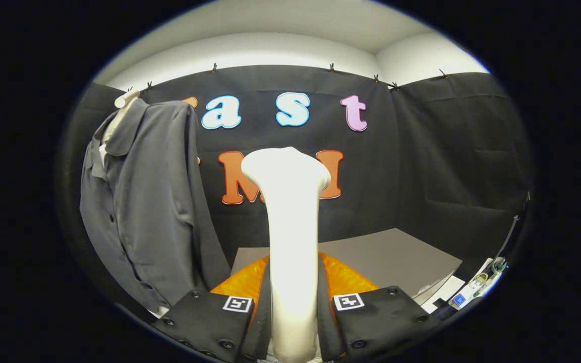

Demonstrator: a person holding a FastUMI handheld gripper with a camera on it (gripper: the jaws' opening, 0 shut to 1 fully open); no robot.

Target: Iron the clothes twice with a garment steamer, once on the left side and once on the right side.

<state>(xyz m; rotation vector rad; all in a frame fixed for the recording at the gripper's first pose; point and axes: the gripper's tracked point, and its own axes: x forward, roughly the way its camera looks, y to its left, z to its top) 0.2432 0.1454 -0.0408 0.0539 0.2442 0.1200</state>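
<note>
My gripper point(293, 302) is clamped on the steamer point(290, 242), and I may miss the shirt point(144, 212) at left if I swing short.

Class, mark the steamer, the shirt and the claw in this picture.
steamer point(290, 227), gripper view, mid-handle, clamped between the claw's fingers.
shirt point(149, 201), gripper view, front panel, hanging left of the steamer.
claw point(293, 302), gripper view, midway between the fingertips, shut on the steamer.
</note>
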